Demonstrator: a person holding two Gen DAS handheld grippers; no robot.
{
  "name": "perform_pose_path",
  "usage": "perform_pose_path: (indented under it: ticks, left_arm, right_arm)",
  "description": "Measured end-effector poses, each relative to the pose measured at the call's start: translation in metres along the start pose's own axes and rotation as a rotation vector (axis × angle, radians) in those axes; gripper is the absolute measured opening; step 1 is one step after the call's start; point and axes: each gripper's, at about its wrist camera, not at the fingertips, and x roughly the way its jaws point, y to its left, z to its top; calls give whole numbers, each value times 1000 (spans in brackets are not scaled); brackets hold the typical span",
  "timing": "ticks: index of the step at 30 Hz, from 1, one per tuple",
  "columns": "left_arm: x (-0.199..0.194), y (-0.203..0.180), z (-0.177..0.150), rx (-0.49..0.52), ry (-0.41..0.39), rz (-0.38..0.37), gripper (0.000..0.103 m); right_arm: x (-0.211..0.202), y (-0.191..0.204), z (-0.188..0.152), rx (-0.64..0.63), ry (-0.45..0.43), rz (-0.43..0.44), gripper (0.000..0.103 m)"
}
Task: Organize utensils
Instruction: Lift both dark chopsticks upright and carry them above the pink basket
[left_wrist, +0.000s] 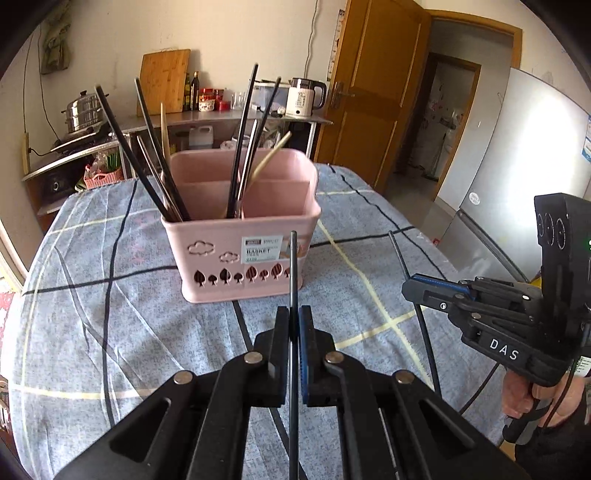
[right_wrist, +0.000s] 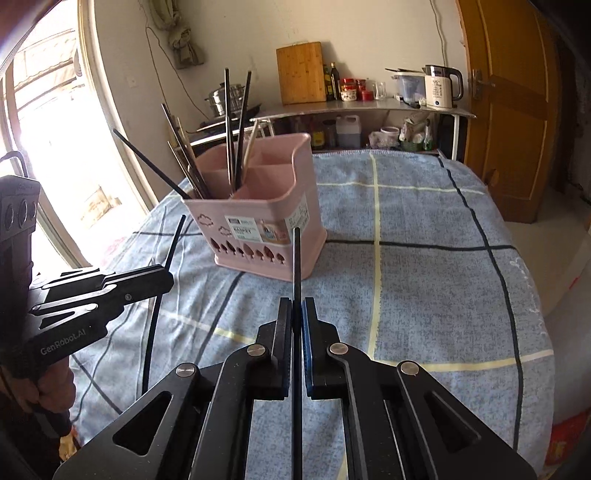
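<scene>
Standing near the table's (left_wrist: 92, 350) middle toward its far edge, the pink utensil basket (left_wrist: 242, 243) already has dark and pale chopsticks leaning in its left and back compartments; the front right one looks empty. Left gripper (left_wrist: 294, 314) has its jaws pinched on a black chopstick (left_wrist: 293, 266), tip up and forward, probably so it drops in end-first. Right gripper (right_wrist: 296, 306) clamps a second black chopstick (right_wrist: 296, 258) likewise, both short of the basket.

The left gripper (left_wrist: 294, 317) and right gripper (right_wrist: 296, 310) hover level, side by side, fingers pinched nearly together.
</scene>
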Motion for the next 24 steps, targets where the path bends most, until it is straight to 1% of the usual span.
perform_pose_path:
  ticks: [6, 11, 15, 24]
  left_arm:
    - [-32, 2, 16, 26, -78, -4, 5]
    - [-40, 5, 27, 38, -107, -1, 5]
    - [-46, 7, 29, 36, -123, -12, 5]
    - [-58, 11, 25, 15, -128, -34, 5]
  right_arm:
    - [-27, 10, 19, -24, -88, 4, 5]
    - [-42, 11, 28, -26, -136, 5, 5]
    - [-49, 12, 29, -31, -154, 9, 5]
    - [-59, 17, 27, -48, -170, 17, 5]
